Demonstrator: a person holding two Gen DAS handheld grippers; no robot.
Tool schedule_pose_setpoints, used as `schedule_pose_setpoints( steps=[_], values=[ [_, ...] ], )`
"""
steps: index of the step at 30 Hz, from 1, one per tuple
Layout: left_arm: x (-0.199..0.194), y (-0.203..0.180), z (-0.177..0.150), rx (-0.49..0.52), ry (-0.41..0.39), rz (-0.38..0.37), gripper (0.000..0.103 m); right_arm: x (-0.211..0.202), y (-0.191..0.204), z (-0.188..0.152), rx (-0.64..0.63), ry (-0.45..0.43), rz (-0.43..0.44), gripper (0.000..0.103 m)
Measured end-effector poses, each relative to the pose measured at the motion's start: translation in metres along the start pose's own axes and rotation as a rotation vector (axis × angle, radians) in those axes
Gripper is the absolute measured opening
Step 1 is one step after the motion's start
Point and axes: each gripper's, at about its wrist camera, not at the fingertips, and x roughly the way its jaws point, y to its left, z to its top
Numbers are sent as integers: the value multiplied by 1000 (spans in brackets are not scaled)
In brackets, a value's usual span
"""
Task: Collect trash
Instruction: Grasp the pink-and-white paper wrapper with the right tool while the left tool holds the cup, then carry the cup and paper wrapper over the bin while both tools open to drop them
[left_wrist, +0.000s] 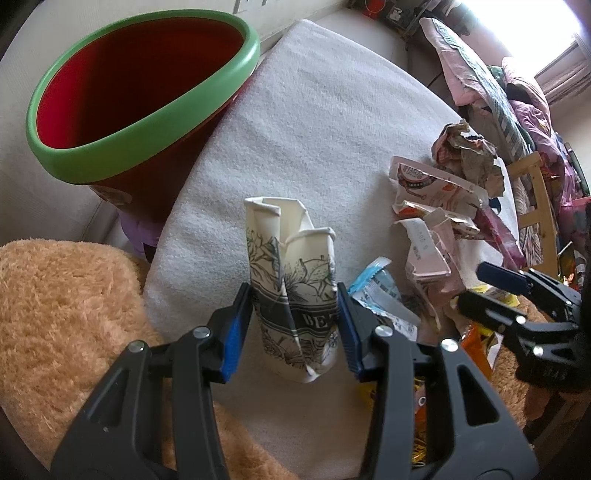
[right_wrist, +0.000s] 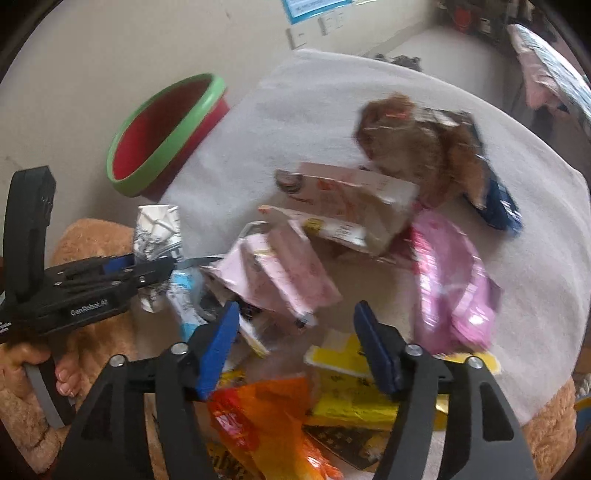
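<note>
The white cushion (left_wrist: 332, 110) carries the whole job, with the red bin with a green rim (left_wrist: 147, 85) standing at its far left edge and a fluffy tan blanket (left_wrist: 62, 314) in front of it. A heap of wrappers (right_wrist: 295, 266) covers the cushion's right side: a pink bag (right_wrist: 454, 280), a yellow packet (right_wrist: 343, 387) and an orange wrapper (right_wrist: 266, 417) among them.

The step in hand looks like carrying one piece to the bin. The left hand-held gripper (left_wrist: 295, 314) is clamped on a crushed paper cup (left_wrist: 291, 280), pads pressing both its sides, the cup upright between them. Next move, by my judgement: swing it up and left over the bin's mouth, then let go.

The right hand-held gripper (right_wrist: 295, 347) stands wide and holds nothing, hovering just above the yellow packet and orange wrapper, likely the next pick.
</note>
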Motion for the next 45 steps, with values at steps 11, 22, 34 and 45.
schedule_pose_setpoints(
  steps=[11, 22, 34, 45],
  values=[
    [0, 0, 0, -1, 0, -2, 43, 25, -4, 16, 34, 38, 92, 69],
    [0, 1, -1, 0, -1, -8, 43, 28, -7, 7, 124, 34, 141, 61],
    [-15, 10, 0, -39, -52, -29, 43, -33, -6, 9, 167, -116, 161, 23],
    [-78, 63, 41, -128, -262, 23, 43, -68, 30, 52, 115, -222, 222, 23]
  ],
)
